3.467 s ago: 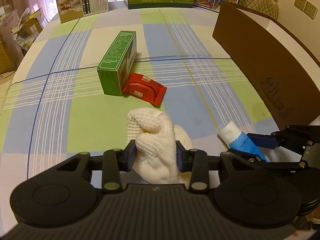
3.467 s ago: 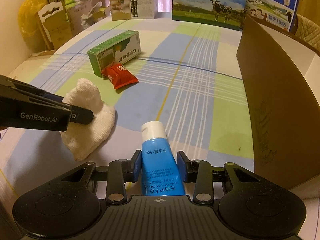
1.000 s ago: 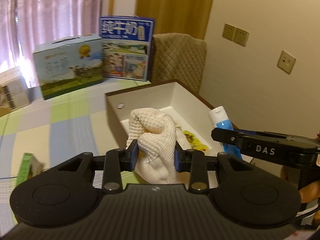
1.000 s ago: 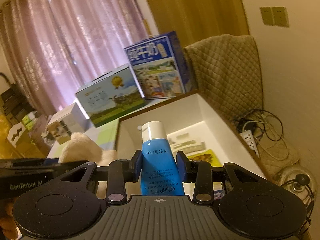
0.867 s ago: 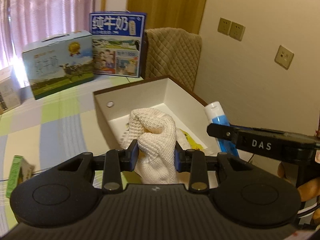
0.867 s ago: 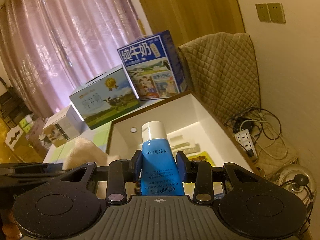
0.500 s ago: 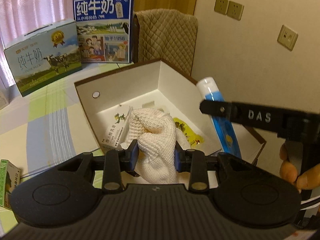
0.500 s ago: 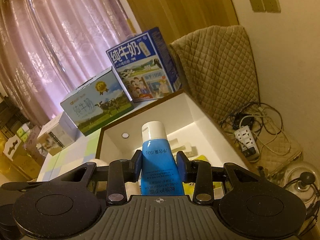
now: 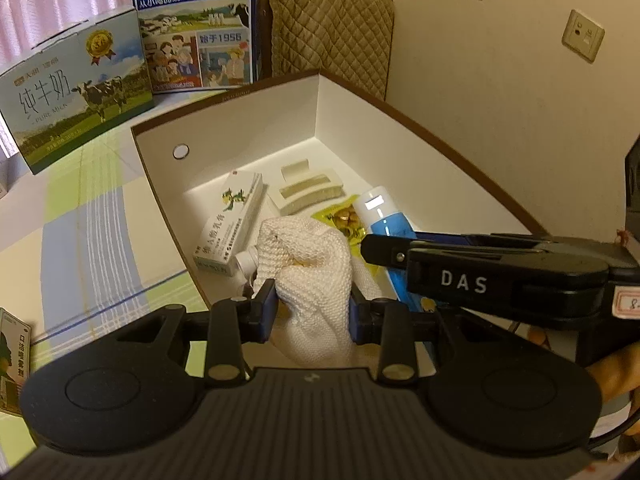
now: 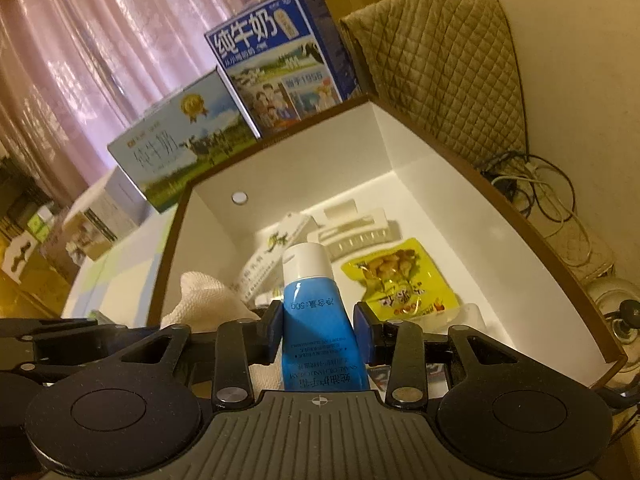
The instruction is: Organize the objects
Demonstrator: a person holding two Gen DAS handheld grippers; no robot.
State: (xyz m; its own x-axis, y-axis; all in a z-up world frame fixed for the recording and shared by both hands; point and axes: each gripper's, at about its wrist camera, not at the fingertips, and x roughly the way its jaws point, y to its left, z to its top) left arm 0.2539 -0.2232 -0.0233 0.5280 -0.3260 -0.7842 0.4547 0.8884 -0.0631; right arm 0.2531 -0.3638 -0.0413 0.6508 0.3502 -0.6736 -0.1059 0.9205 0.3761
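Note:
My left gripper (image 9: 313,309) is shut on a white knitted cloth (image 9: 316,268) and holds it over the near end of an open brown box with white inside walls (image 9: 248,128). My right gripper (image 10: 318,326) is shut on a blue tube with a white cap (image 10: 314,312), held above the same box (image 10: 460,200). The tube (image 9: 384,216) and the right gripper's side show in the left wrist view; the cloth (image 10: 204,292) shows at the left in the right wrist view.
Inside the box lie a white carton with green print (image 9: 232,220), a white plastic holder (image 9: 308,192) and a yellow snack packet (image 10: 400,280). Two milk cartons (image 9: 196,28) (image 9: 72,100) stand behind the box. A quilted chair back (image 9: 332,28) and floor cables (image 10: 540,184) lie beyond.
Both grippers have moved from the table up and over the box, carrying the cloth and the tube. In the last half second they have tilted down and come closer to the box's inside.

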